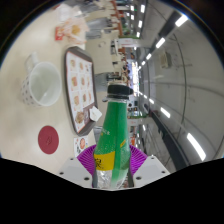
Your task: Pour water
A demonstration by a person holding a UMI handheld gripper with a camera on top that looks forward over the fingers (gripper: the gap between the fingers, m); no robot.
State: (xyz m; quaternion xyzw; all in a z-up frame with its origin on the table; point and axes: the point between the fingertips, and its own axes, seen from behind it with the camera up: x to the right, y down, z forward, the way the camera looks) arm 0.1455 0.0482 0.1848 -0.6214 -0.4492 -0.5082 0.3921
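Note:
A green plastic bottle (113, 130) with a yellow label and a white cap stands upright in the view between the fingers of my gripper (111, 162), which is shut on its lower body. The purple pads (88, 157) press on both sides of the bottle. The whole view is rolled, so the table (40, 110) appears to the left of the bottle. A white cup (40, 82) with a handle sits on the table, well to the left of the bottle and beyond the fingers.
A menu card (80, 78) with food pictures lies on the table between the cup and the bottle. A round red coaster (48, 139) rests nearer to me. Ceiling lights (165, 45) and a room run off to the right.

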